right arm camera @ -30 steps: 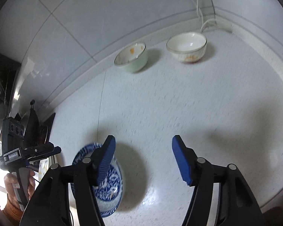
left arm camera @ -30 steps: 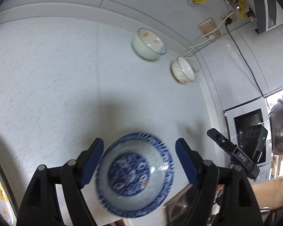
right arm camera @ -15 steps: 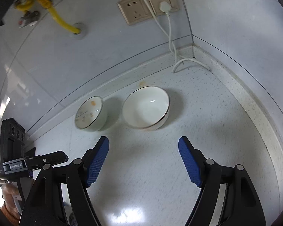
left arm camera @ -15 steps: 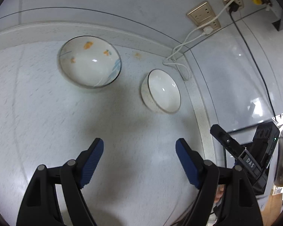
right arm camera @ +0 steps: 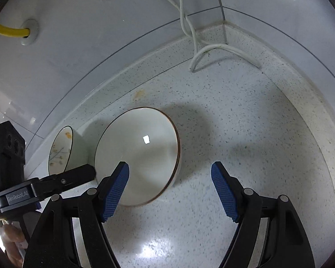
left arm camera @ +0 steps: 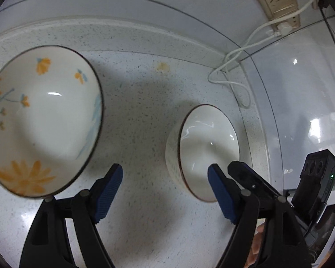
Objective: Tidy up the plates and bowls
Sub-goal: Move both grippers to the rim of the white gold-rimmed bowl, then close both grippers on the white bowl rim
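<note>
1. Near the back corner of the worktop (right arm camera: 245, 134), where the two walls meet, two bowls stand upright and close together, with a narrow strip of worktop between them.
2. The flowered bowl (left arm camera: 40, 120) is the one farther from the corner, and the plain white bowl (left arm camera: 208, 151) stands nearer to the corner, below the white cable (left arm camera: 232, 76) that hangs from the wall socket (left arm camera: 279, 0).
3. The left gripper (left arm camera: 165, 192) has its blue pads spread wide and nothing is between them; it points at the bare worktop between the two bowls.
4. The flowered bowl lies just to the left of its left pad, and this gripper is the nearer one to that bowl.
5. The right gripper (right arm camera: 169, 189) is also spread and holds nothing.
6. In the right wrist view its left pad stands in front of the near rim of the plain white bowl (right arm camera: 140, 154); I cannot tell if it touches.
7. I judge that each gripper must shift a little to the left, so one pad goes inside the rim and one outside.
8. A round bowl has no long axis, so any point of the rim serves.
</note>
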Tool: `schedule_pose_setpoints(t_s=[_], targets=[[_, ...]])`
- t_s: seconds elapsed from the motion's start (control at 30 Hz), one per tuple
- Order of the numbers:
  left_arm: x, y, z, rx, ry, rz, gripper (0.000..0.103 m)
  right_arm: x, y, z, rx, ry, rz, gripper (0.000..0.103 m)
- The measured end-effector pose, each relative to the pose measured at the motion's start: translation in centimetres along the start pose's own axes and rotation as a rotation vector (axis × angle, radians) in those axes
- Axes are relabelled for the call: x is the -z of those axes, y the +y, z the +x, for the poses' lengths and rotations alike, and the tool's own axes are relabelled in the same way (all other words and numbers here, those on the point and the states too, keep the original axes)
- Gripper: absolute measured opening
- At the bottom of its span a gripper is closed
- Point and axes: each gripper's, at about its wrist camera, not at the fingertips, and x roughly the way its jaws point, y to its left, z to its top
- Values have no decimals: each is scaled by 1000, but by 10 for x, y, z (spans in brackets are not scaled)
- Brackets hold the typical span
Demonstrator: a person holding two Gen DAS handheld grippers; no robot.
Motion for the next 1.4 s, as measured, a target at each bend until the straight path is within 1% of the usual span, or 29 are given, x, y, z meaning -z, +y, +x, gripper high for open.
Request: schedule_pose_setpoints(t_s=[0.07,0.13,0.2,0.23,0.27,0.33,0.4,0.43,0.5,0.57,0.6,0.67,0.8,0.9,1.03,1.2,1.4], targets=[[-2,-3,8,5,-2,5,76,-4,-2,6,7,7,6,67],[-2,-5,13,18,-2,13,71,-6,-2,14,-4,29,10,48],[-3,-9,18,26,6,22,63,-7,-3,18,-11,40,13,39],[-4,-10,20,27,8,25,60,-8,-4,20,-12,42,9,36],[-4,-11,21,27,10,28,57,-10,-5,23,-16,45,11,34],[-6,-12,24,26,10,26,50,-14,-7,27,-20,48,13,29],[-7,-13,26,26,14,24,38,-15,-8,30,-23,51,14,26],[-4,-11,24,23,16,27,34,-15,-8,31,-27,52,14,24],[-5,-12,26,-1,25,43,23,-16,-9,34,-28,57,12,23],[-6,-12,29,-4,32,42,17,-15,-10,36,-31,63,9,18],[-7,-10,29,7,36,32,17,-14,-11,36,-22,61,7,16],[-5,-10,27,9,43,39,17,-14,-12,37,-25,61,8,15],[6,-12,17,13,49,44,17,-7,-6,33,17,70,-6,10],[19,-11,1,22,51,33,17,2,-2,24,8,73,-2,9],[43,-7,-27,47,52,6,17,21,14,0,13,77,-27,9],[86,0,-83,77,31,-15,17,54,42,-45,13,62,-57,10],[160,17,-168,101,15,-17,17,120,93,-108,-7,39,-123,10]])
